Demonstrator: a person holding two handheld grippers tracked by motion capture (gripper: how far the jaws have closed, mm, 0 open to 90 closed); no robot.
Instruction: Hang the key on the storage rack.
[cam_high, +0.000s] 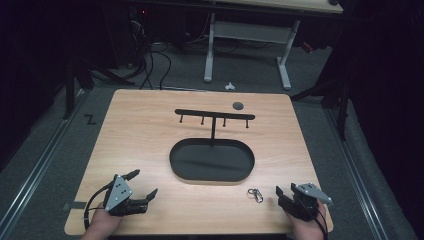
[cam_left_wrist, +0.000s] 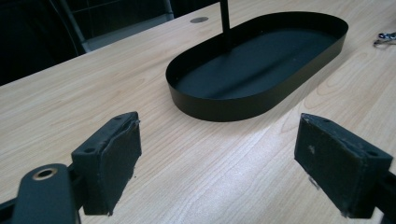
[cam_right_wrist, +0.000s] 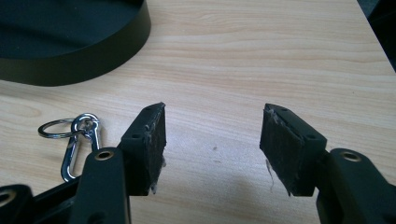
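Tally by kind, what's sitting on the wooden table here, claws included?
Black oval tray stand with hook bar: 1
Silver carabiner keyring: 1
Round dark grommet in the tabletop: 1
Claws: 2, left claw and right claw, both open with nothing between them
Total: 5

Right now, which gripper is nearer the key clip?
Right. The right gripper sits just beside the key clip, jaws open; the left gripper is across the table, beyond the tray.
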